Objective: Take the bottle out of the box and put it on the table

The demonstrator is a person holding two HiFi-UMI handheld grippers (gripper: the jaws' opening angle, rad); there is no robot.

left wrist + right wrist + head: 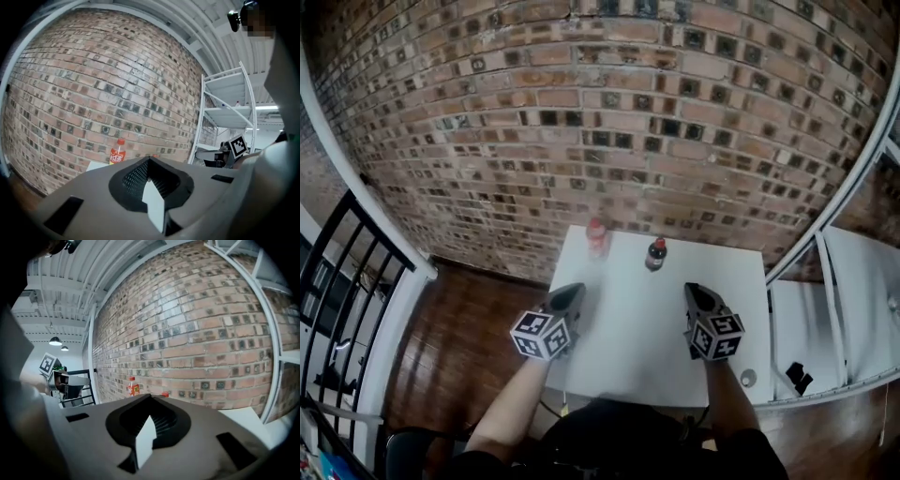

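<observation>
Two bottles stand at the far edge of the white table [628, 347]. One is an orange drink bottle [596, 234] with a red cap, also in the left gripper view [117, 152] and the right gripper view [133, 387]. The other is a dark cola bottle [655, 253]; only its red cap [164, 394] peeks over my right jaws. My left gripper [572, 292] [149, 160] and right gripper [697, 291] [149, 396] hover side by side over the table's middle, short of the bottles. Both are shut with nothing between the jaws. No box shows in any view.
A brick wall [600, 122] rises just behind the table. White shelving [853, 309] stands to the right, with a small black object [797, 377] on it. A black railing [347, 281] and wooden floor [469, 337] lie to the left.
</observation>
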